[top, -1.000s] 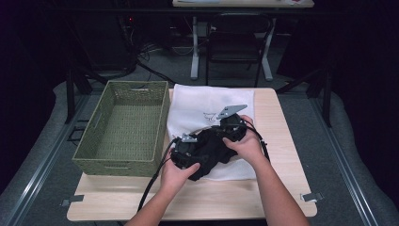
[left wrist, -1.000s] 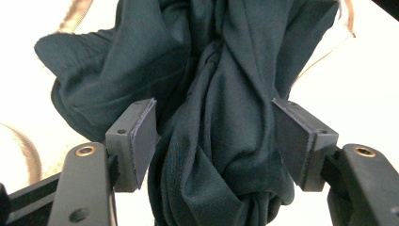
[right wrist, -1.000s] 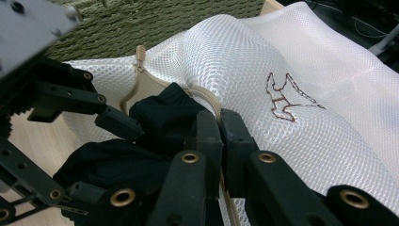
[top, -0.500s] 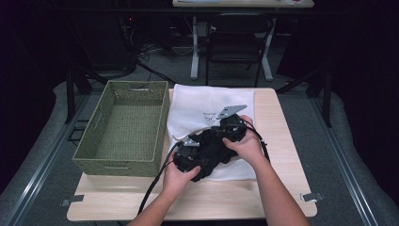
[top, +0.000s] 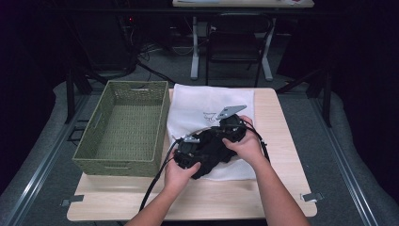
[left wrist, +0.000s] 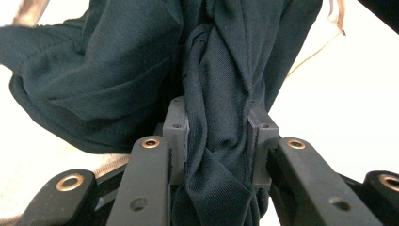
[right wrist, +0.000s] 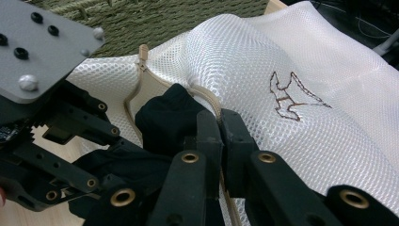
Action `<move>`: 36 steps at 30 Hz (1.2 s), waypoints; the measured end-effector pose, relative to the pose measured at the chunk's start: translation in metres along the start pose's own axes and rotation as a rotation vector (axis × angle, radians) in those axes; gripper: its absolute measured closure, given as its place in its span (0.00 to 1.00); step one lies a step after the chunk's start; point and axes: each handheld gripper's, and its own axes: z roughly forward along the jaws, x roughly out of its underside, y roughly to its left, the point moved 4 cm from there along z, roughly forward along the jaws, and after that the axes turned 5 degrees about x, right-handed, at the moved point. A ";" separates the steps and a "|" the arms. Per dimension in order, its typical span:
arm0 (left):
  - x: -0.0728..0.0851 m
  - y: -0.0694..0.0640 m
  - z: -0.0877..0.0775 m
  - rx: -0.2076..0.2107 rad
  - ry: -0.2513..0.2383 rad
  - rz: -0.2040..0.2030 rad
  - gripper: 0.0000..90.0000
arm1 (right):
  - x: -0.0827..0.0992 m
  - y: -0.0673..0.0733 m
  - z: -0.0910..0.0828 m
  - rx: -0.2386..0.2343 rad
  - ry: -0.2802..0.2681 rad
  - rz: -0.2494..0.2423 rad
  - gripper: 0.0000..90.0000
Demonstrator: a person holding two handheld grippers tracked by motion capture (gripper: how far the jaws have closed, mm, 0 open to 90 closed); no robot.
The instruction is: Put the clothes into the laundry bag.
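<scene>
So your wicker basket [top: 123,127] stands empty at the left of the table [top: 282,188], and the white mesh laundry bag [top: 207,106] lies flat beside it, its zipped mouth parted with the dark garment [top: 211,153] bunched at the opening, not yet inside as far as I can judge. Your left gripper [left wrist: 219,141] has just been closing and now pinches a twisted fold of that garment, while your right gripper [right wrist: 220,127] is clamped on the bag's zipper edge [right wrist: 207,96], so the stuffing and zipping remain.

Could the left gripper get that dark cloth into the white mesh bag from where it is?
Probably yes. The left gripper has just been closing on the dark cloth, and the right gripper pinches the mesh bag at its zipper edge, where part of the cloth already sits.
</scene>
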 end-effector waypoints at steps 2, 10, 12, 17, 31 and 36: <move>-0.003 0.001 0.000 -0.010 0.001 0.013 0.76 | 0.000 0.000 0.000 0.000 0.000 0.000 0.97; -0.013 0.004 0.003 -0.018 -0.005 0.004 0.76 | 0.000 0.001 0.000 0.000 0.001 -0.002 0.97; -0.015 0.004 0.004 -0.019 -0.009 0.001 0.76 | 0.000 0.001 0.000 -0.001 0.004 -0.001 0.97; -0.022 0.007 0.007 -0.026 -0.021 -0.010 0.75 | 0.000 0.002 0.001 -0.001 0.002 -0.004 0.97; -0.023 0.009 0.007 -0.020 -0.035 -0.015 0.64 | 0.000 -0.001 0.000 0.004 0.000 0.004 0.97; -0.021 0.007 0.002 -0.003 -0.048 -0.030 0.57 | 0.000 -0.001 0.000 0.003 0.001 0.005 0.97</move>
